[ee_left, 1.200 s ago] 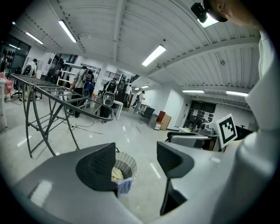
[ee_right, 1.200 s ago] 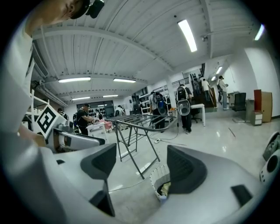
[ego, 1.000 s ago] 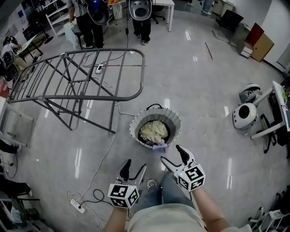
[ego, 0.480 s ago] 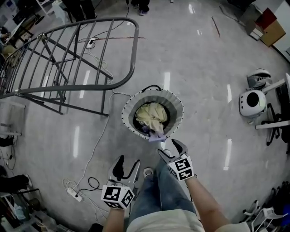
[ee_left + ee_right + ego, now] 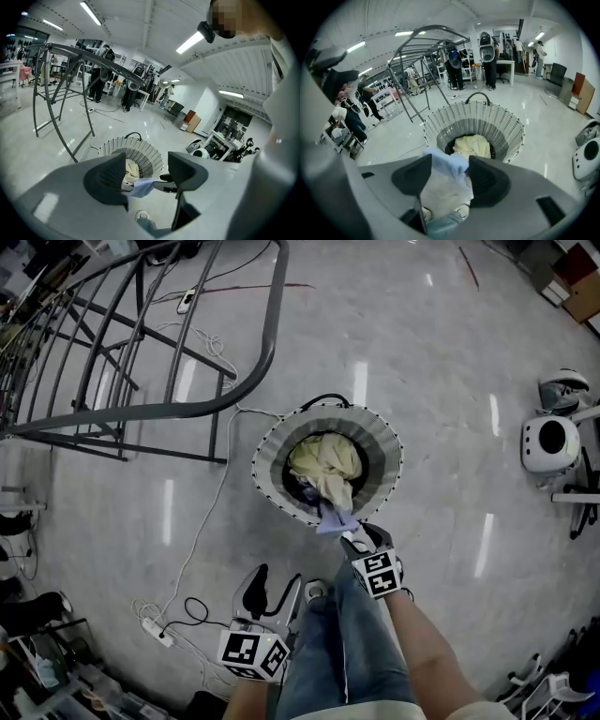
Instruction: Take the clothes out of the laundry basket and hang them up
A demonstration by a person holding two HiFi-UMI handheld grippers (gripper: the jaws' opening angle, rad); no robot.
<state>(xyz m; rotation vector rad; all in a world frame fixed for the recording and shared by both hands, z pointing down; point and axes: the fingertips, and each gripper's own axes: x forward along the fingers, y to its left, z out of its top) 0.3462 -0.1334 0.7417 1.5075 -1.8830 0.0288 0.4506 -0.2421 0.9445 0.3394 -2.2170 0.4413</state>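
Both grippers have sunk lower; right gripper (image 5: 361,538) reaches six o'clock on the laundry basket (image 5: 266,486) rim, jaws just closing round the blue cloth (image 5: 335,519) draped there, still apart, not clamped; left gripper (image 5: 277,577), at seven o'clock, jaws apart on nothing.

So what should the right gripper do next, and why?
Probably finish pinching the blue cloth. The right gripper has just been closing its jaws, with the cloth between them where it hangs over the basket rim. A gap shows beside the cloth, so the grip doesn't look firm yet. The left gripper is open and empty.
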